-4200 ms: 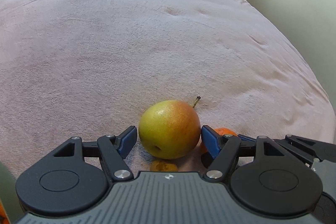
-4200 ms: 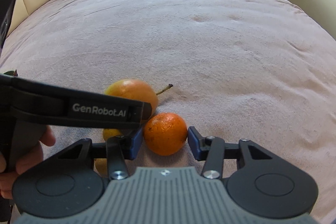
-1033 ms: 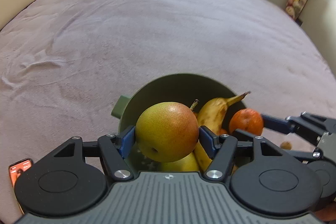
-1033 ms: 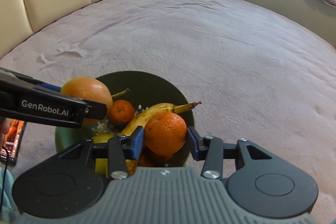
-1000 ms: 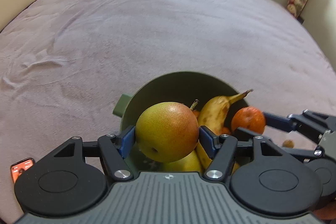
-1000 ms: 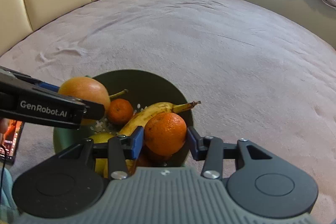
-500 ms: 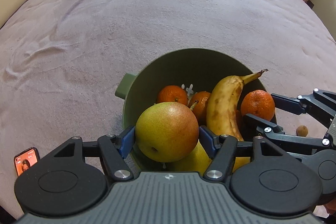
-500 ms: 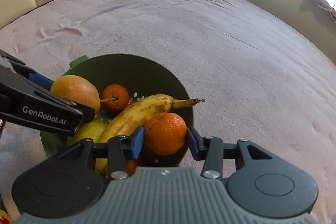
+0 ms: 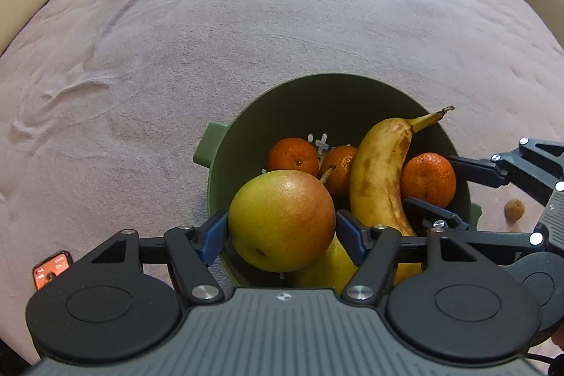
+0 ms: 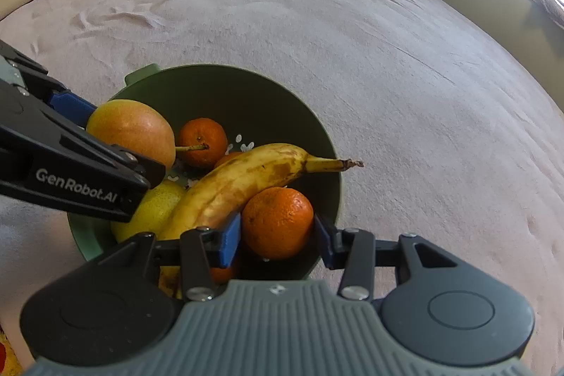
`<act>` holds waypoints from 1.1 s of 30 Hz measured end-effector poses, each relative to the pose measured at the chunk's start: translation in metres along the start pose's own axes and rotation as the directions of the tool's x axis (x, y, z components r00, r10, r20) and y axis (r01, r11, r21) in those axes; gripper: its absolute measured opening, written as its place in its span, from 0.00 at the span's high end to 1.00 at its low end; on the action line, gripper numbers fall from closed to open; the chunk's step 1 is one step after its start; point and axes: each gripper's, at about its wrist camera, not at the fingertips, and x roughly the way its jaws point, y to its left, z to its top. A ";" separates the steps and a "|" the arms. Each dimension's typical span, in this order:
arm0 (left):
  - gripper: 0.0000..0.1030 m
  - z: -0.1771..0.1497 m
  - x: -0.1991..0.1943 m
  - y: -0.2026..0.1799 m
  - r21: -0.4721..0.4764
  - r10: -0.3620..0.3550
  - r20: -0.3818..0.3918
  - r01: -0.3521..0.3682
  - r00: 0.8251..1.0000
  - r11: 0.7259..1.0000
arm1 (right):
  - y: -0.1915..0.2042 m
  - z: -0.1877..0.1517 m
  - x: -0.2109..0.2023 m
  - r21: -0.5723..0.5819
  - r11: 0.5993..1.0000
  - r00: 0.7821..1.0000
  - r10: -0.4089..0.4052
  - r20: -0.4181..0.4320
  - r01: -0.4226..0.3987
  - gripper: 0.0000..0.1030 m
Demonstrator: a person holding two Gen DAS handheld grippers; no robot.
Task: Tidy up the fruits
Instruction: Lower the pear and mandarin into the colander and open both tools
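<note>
Releasing pear (image 9: 281, 219) into green bowl (image 9: 246, 129): left gripper (image 9: 280, 232) jaws opening around it; right gripper (image 10: 277, 239) clamps orange (image 10: 277, 222), near right rim; next, lower and release.

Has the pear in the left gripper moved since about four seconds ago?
Yes. The pear lay on the pink bedspread then; now it is over the green bowl's near side, between the opening jaws of the left gripper.
</note>
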 end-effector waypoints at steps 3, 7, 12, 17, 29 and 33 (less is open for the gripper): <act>0.22 0.000 0.000 -0.002 0.009 0.008 -0.004 -0.008 1.000 1.000 | 0.002 0.000 -0.001 -0.009 1.000 1.000 -0.010 0.000 0.010 0.59; 0.20 0.001 -0.003 -0.001 -0.001 -0.001 -0.007 0.001 1.000 1.000 | 0.003 0.001 -0.005 -0.015 1.000 1.000 -0.024 0.011 0.024 0.57; 0.17 0.002 -0.012 -0.004 0.017 0.014 0.032 -0.014 0.999 1.000 | 0.000 0.003 -0.015 -0.013 0.999 0.999 -0.034 0.028 0.034 0.52; 0.16 0.004 -0.021 -0.006 0.022 0.006 0.070 -0.007 0.998 1.000 | -0.003 0.002 -0.025 0.015 0.999 0.998 -0.040 0.041 0.039 0.51; 0.16 0.001 -0.048 -0.024 0.071 -0.068 0.186 0.056 0.980 0.996 | -0.015 -0.010 -0.065 0.136 0.990 0.991 -0.064 0.115 0.048 0.40; 0.17 -0.003 -0.057 -0.035 0.097 -0.116 0.219 0.097 0.969 0.991 | -0.024 -0.025 -0.078 0.215 0.975 0.989 -0.078 0.127 0.049 0.35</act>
